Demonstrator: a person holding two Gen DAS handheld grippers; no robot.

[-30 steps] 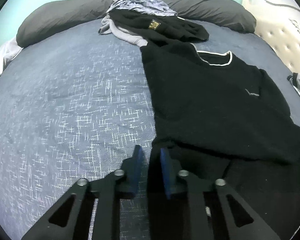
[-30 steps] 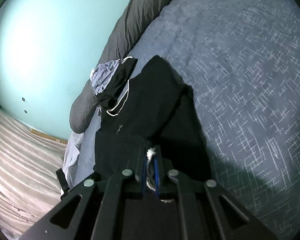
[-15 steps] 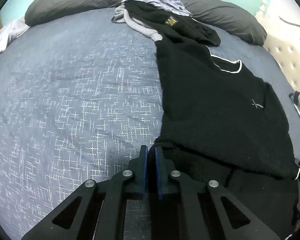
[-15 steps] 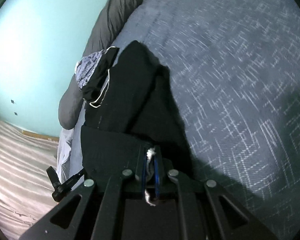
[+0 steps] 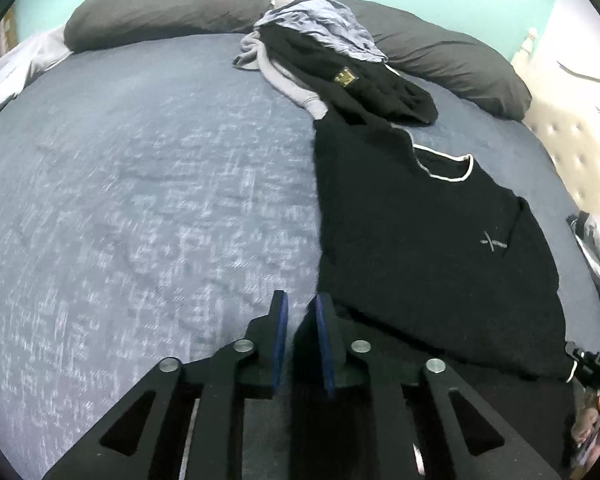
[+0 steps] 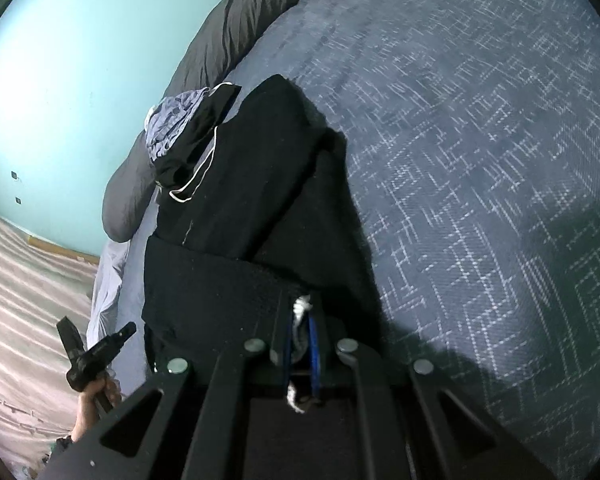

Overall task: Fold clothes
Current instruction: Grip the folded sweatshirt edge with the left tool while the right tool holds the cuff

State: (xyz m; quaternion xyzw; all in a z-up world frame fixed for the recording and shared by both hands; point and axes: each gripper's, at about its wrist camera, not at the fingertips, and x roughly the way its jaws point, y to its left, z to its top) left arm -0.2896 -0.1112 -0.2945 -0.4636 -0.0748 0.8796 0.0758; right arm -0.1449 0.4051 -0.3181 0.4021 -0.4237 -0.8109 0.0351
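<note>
Change: the left gripper had just parted its jaws a little after nearly closing them half a second before; the black sweater lay much as it had a second earlier, though it had slid lower in the right wrist view.
Left jaws: spread slightly, with a dark gap between the blue pads; they sat at the sweater's near corner, at 6 o'clock in the left wrist view. Whether any cloth lay between them could not be told, and the pads did not look to be pressing on it.
Right jaws: the right gripper was pressed nearly together, pinching a black fold of the sweater with a white-trimmed edge showing between the pads.
Sweater: spread on the bed, running from 6 o'clock up toward 1 o'clock, its white-edged neck toward the pillows. Its lower part appeared doubled over the body.
Pile: other clothes were heaped at 12 o'clock, touching the sweater's top and resting against the pillows, probably waiting their turn.
Reason: one pinched edge and one loosened corner suggested a fold being laid down, the left side let go first so the cloth could settle flat.
Risk: the dark knit could bunch where the right side stayed pinched.
</note>
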